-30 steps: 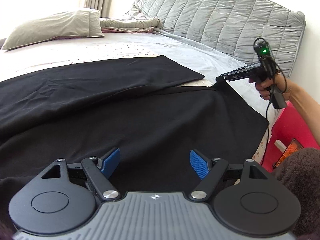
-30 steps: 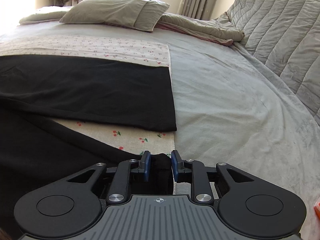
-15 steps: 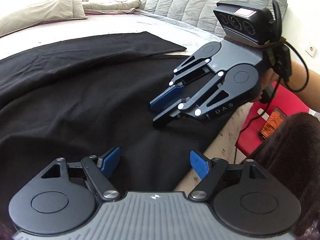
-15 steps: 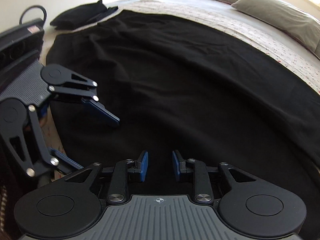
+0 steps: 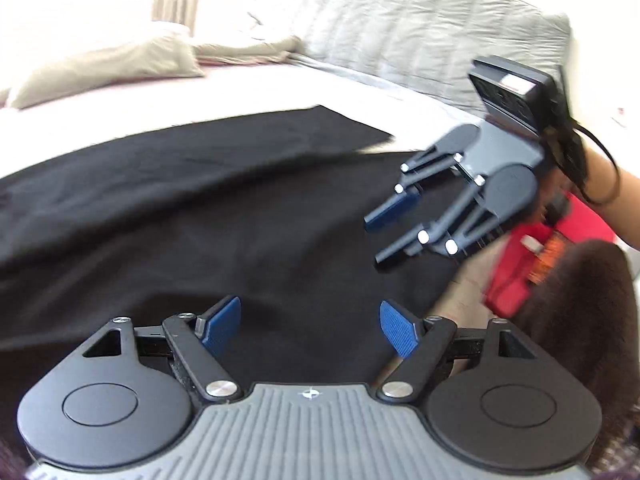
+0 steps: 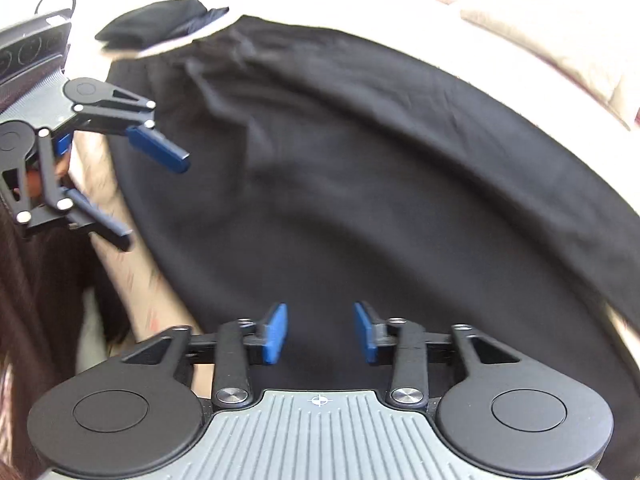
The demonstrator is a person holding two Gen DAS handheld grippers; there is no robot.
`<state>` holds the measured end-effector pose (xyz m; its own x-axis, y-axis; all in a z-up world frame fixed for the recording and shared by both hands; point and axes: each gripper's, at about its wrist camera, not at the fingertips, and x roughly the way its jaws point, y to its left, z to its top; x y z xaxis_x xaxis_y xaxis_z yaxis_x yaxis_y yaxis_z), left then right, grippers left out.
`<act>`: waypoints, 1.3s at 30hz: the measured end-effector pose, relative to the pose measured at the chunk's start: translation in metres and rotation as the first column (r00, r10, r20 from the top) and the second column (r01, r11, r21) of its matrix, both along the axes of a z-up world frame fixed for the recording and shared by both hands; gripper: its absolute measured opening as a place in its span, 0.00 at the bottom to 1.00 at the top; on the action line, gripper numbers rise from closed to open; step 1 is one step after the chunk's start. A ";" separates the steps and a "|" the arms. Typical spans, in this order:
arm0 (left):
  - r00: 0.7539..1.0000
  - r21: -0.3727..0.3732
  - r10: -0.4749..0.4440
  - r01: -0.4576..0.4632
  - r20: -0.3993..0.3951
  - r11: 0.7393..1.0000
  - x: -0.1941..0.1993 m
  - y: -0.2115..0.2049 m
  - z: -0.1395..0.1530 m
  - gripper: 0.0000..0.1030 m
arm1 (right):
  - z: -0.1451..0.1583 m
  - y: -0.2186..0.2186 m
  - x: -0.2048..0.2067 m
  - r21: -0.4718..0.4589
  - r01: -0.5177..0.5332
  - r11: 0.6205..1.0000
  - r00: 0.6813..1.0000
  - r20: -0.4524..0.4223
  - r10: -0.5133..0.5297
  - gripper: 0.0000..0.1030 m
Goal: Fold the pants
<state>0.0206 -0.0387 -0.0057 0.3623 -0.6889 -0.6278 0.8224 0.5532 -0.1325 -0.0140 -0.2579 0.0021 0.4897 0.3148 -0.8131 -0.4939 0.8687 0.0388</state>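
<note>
Black pants (image 5: 224, 216) lie spread flat on the bed; they also fill the right wrist view (image 6: 380, 184). My left gripper (image 5: 310, 330) is open and empty, just above the near part of the pants. It also shows at the left of the right wrist view (image 6: 154, 196). My right gripper (image 6: 320, 334) is open and empty over the pants' near edge. It also shows at the right of the left wrist view (image 5: 378, 240), hovering above the fabric, jaws apart.
A grey quilted headboard (image 5: 420, 40) and beige pillows (image 5: 108, 68) lie at the far side. A second bundle of black cloth (image 6: 160, 20) lies past the pants. A red object (image 5: 520, 272) sits beyond the bed edge at right.
My right gripper let go of the pants leg end, swung back over the pants and opened wider. My left gripper stayed open, shifting slightly.
</note>
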 end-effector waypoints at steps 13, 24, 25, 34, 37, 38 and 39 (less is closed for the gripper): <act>0.991 0.148 0.092 -0.077 -0.098 0.986 0.014 0.080 -0.036 0.78 | -0.026 0.075 0.054 0.043 -0.009 0.999 1.000 0.026 0.008 0.51; 0.986 0.136 0.005 0.018 -0.168 0.991 -0.017 0.119 -0.027 0.77 | -0.016 0.068 0.013 -0.036 -0.056 0.998 0.991 -0.124 0.051 0.53; 0.985 0.134 0.008 0.016 -0.173 0.991 -0.015 0.120 -0.026 0.77 | -0.014 0.067 0.009 -0.047 -0.062 0.997 0.989 -0.135 0.055 0.54; 0.992 0.025 0.113 -0.111 -0.064 0.993 0.004 0.108 0.019 0.88 | 0.023 0.056 0.017 -0.014 0.075 0.997 0.996 -0.046 -0.076 0.69; 0.981 0.012 0.191 -0.191 -0.033 0.982 0.022 0.093 0.025 0.94 | 0.036 0.056 0.033 0.009 0.136 0.991 0.991 -0.005 -0.136 0.72; 0.975 0.016 0.222 -0.221 -0.031 0.975 0.029 0.088 0.026 0.95 | 0.039 0.056 0.037 0.018 0.148 0.989 0.989 0.000 -0.148 0.74; 0.965 0.027 0.261 -0.261 -0.030 0.965 0.036 0.083 0.027 0.96 | 0.043 0.055 0.042 0.028 0.156 0.987 0.988 0.008 -0.156 0.77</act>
